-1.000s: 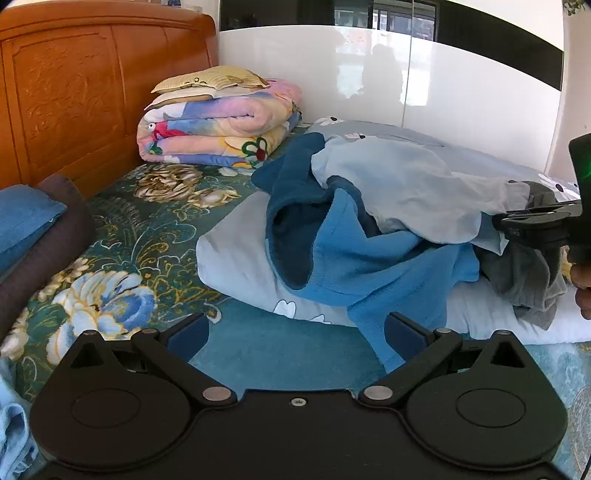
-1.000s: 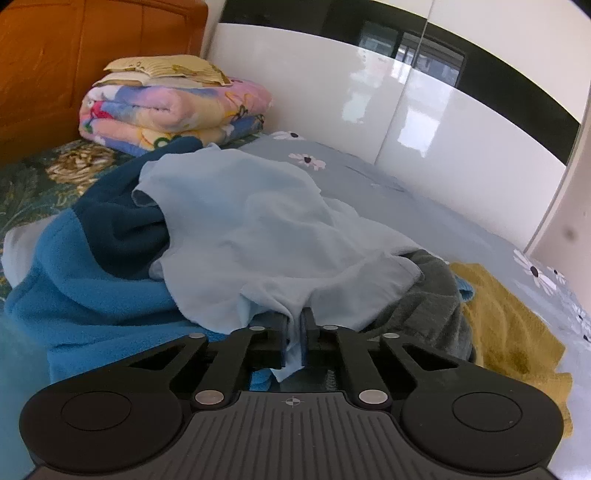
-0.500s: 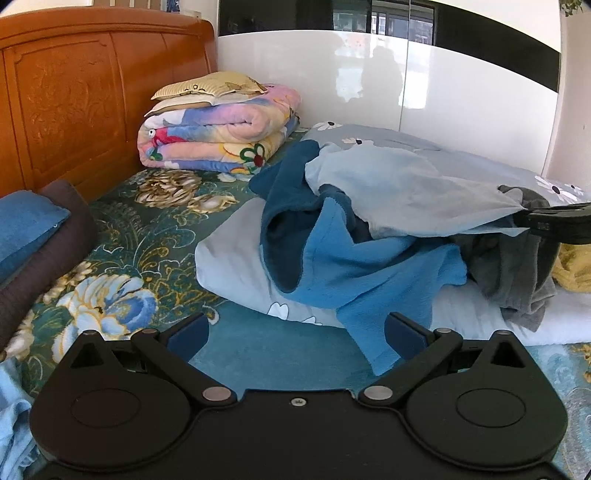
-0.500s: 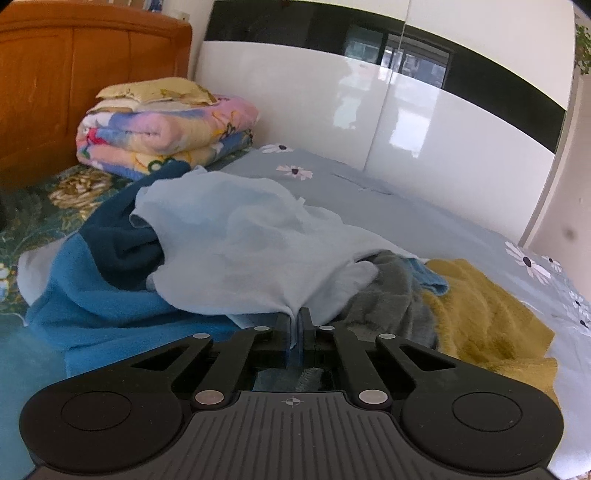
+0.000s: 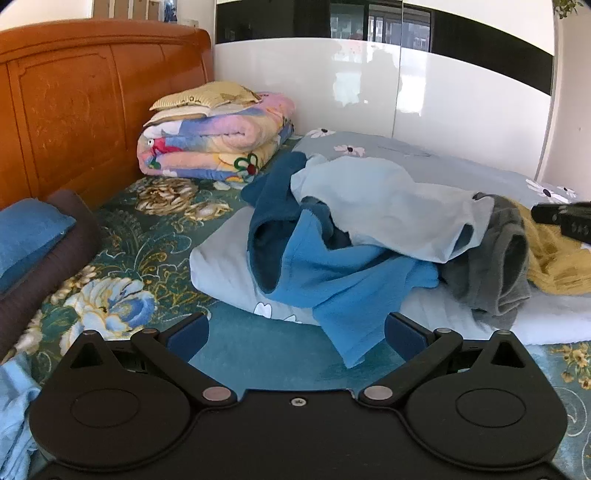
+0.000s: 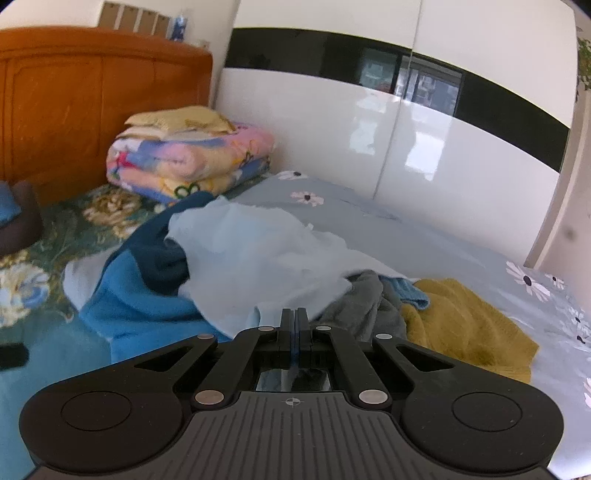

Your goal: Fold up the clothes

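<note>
A bed (image 5: 258, 354) fills both views, spread with a teal floral cover and, toward the far side, a pale grey-blue quilt (image 6: 424, 236) dotted with white daisies. An orange wooden headboard (image 5: 74, 103) closes the left end, and glossy white wardrobe doors (image 5: 369, 92) with a black band run along the back. A folded pink and blue blanket (image 5: 214, 147) with a yellowish pillow (image 5: 207, 98) on top sits against the headboard corner.

The clothes lie heaped in the middle of the bed, on the quilt's near edge: a light blue garment (image 5: 388, 206) on top, a blue fleece (image 5: 332, 273) with a darker lining under it, a grey garment (image 5: 491, 262) to the right and a mustard one (image 6: 461, 321) beyond that.

The left gripper (image 5: 295, 332) hovers with its jaws spread wide and nothing between them; a tail of the blue fleece lies on the bed beyond them. The right gripper (image 6: 294, 325) has its jaws pressed together, with a thin sliver of blue showing in the slit; whether that is pinched cloth or the pads themselves I cannot tell. The light blue garment's edge lies just ahead of its tips.

Only the left view shows a brown bolster with a blue cushion (image 5: 29, 236) in full at the near left and a scrap of light blue cloth (image 5: 14, 406) by the lower corner, plus the right gripper's black tip at the right edge. Only the right view shows the mustard garment's full spread and cardboard boxes (image 6: 136, 22) above the headboard.
</note>
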Available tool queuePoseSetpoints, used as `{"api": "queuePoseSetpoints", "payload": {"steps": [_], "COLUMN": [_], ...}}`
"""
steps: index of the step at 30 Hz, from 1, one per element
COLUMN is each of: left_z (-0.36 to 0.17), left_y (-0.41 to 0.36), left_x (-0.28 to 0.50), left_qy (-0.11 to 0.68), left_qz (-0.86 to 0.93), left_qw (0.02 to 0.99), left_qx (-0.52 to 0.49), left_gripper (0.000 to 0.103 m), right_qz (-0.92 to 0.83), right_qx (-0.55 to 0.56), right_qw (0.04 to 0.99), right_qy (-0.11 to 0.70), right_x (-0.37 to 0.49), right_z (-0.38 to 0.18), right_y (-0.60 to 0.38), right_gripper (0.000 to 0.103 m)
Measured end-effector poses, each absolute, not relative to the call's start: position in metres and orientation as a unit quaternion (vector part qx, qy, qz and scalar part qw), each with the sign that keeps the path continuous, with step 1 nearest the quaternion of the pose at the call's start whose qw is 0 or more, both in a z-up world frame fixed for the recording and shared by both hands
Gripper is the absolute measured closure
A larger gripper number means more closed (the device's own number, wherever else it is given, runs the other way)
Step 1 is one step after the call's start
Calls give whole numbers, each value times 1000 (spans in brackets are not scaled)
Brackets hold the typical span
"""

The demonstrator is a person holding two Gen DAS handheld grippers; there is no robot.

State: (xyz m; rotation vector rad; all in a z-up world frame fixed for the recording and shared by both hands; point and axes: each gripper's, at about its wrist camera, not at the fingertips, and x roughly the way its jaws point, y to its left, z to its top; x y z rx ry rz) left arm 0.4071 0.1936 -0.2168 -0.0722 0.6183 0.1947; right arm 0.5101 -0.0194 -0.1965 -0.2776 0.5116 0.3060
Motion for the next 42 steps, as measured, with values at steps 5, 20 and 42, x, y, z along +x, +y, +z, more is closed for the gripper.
{"api": "queuePoseSetpoints", "payload": {"steps": [5,20,42], "left_z": [-215,-246,-268], "left_y": [189,209,243], "left_x": [406,416,421], "left_qy": [304,334,356], "left_qz": [92,87,107], "left_qw": [948,937,925], "left_qx": [-37,-50,-72], "left_gripper": [2,2,2], "right_qz": [149,135,107], "right_qx": [-141,-190,-178], "right_qw": [943,933,948], "right_qy": [261,274,241], "right_x": [512,553,582], "right_z": [-202,-251,-262], "right_y": [-17,23,32], "right_gripper": [103,80,101]}}
